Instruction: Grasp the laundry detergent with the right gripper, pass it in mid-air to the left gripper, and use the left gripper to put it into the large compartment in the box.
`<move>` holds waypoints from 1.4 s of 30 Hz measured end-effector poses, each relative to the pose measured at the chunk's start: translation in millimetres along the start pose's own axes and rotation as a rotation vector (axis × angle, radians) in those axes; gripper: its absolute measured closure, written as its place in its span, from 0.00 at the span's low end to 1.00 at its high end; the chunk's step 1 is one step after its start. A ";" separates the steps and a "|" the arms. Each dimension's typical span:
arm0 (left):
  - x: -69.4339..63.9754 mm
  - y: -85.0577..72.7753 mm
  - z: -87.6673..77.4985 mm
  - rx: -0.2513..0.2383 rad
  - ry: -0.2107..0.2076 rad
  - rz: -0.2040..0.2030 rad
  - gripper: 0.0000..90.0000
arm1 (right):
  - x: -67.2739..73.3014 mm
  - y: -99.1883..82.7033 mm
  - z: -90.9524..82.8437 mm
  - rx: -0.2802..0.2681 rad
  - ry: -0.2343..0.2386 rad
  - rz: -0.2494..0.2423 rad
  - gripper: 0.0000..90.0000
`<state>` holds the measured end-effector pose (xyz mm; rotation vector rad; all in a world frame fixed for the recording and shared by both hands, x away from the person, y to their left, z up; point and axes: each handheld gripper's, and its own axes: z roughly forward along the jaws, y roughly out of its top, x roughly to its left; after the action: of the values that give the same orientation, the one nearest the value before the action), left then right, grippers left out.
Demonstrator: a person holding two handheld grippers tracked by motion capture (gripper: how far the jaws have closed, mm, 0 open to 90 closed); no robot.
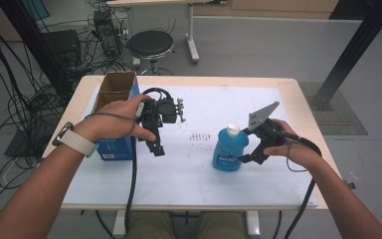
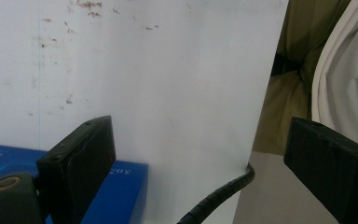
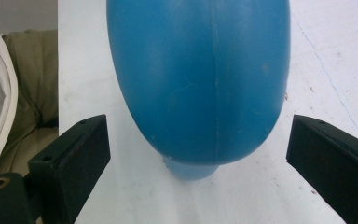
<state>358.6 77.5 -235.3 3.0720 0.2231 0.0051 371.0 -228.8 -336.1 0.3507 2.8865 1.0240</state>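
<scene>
A blue plastic bottle [image 1: 228, 152] with a white cap [image 1: 233, 130] stands upright on the white sheet [image 1: 199, 174], right of centre. My right gripper [image 1: 249, 146] is open at the bottle's right side. In the right gripper view the bottle [image 3: 200, 70] sits between the jaws of the right gripper [image 3: 196, 140], with a gap on both sides. My left gripper [image 1: 155, 148] is held next to a blue box [image 1: 115, 147] with an open cardboard top, and points toward the near edge. The left gripper [image 2: 198, 140] is open over bare sheet, and the blue box [image 2: 121, 186] lies beside its left jaw.
The wooden table [image 1: 306, 104] is covered by the white sheet, which has brown specks [image 1: 199, 135] at its middle. Behind the table stand a black stool [image 1: 150, 44] and tangled cables [image 1: 25, 99]. A black post [image 1: 353, 50] rises at the far right.
</scene>
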 end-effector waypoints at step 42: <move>0.9 1.1 1.6 -0.008 -0.002 -0.003 0.10 | -1.5 -0.6 -1.0 -0.010 -0.006 0.016 0.06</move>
<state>359.7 76.4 -236.8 3.0637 0.2272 0.0025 372.2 -230.3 -335.7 0.3759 2.8763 1.0379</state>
